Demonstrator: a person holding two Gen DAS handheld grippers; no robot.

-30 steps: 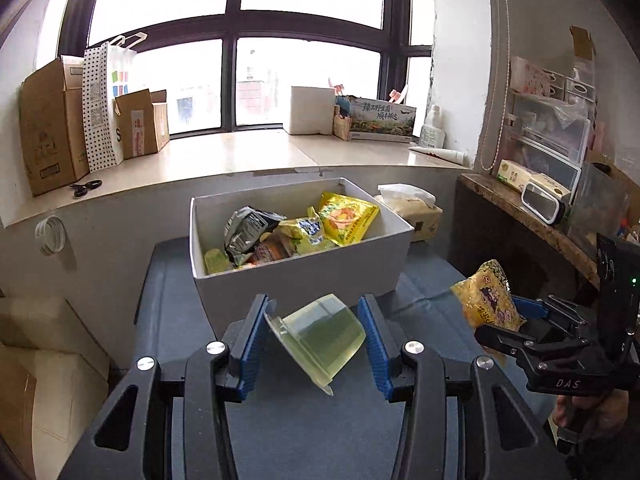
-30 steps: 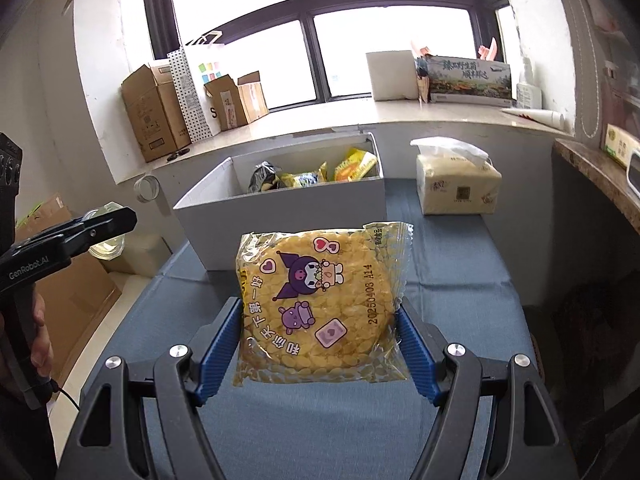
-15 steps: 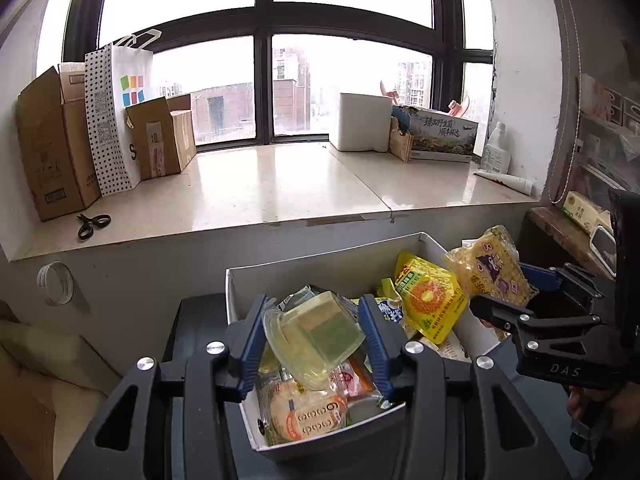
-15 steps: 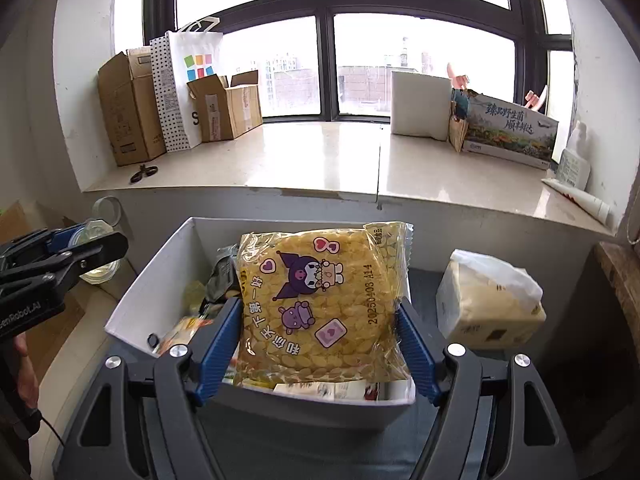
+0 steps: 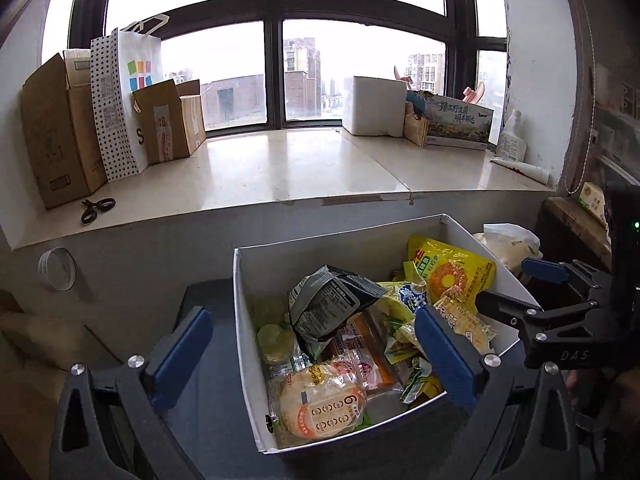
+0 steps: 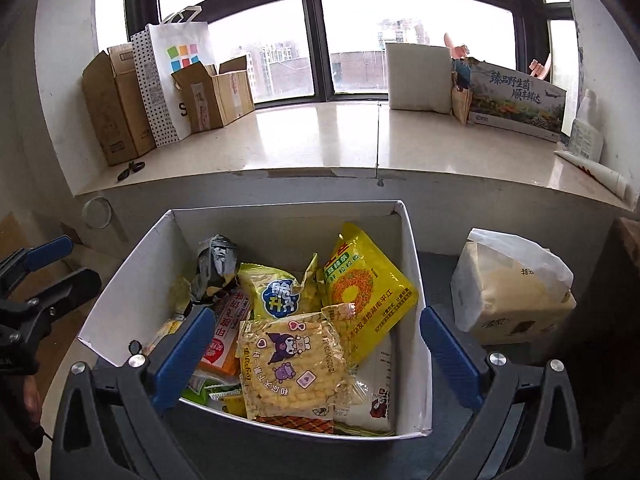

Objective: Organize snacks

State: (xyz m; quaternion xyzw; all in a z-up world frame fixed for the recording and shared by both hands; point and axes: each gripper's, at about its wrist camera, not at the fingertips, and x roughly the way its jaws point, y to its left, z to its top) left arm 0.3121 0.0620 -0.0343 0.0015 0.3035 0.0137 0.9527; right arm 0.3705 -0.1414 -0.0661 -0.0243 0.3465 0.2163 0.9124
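Nearest the right wrist camera, the right gripper (image 6: 312,350) hangs over the near edge of the white box (image 6: 408,248), its blue-padded jaws opening wide with nothing pressed between them; the corn-snack packet with a cartoon print (image 6: 294,364) lies just below, flat on top of the pile at the box's near side, so I judge that packet delivered. The left gripper (image 5: 314,354) is likewise spreading wide above the box's near left corner and holds nothing; under it, against the left wall, a small pale jelly cup (image 5: 276,344) sits among the packets, beside a round rice-cracker pack (image 5: 322,402) at the near edge. Further in lie an orange packet (image 6: 224,344), a crumpled grey foil bag (image 5: 332,304), a yellow bag with a blue roundel (image 6: 276,290) and a large yellow bag (image 6: 360,292) leaning towards the far right corner. The box looks well filled, and no loose snack shows on the dark blue table (image 6: 436,264) around it, though much of that surface is out of view, so whether any remain cannot be told. Both grippers tilt downward into the box, side by side, the right one visible at the right edge of the left view. Beyond the box's right side stands a tissue pack (image 6: 512,288); farthest off are the windowsill's (image 6: 320,140) cardboard boxes (image 6: 116,108)
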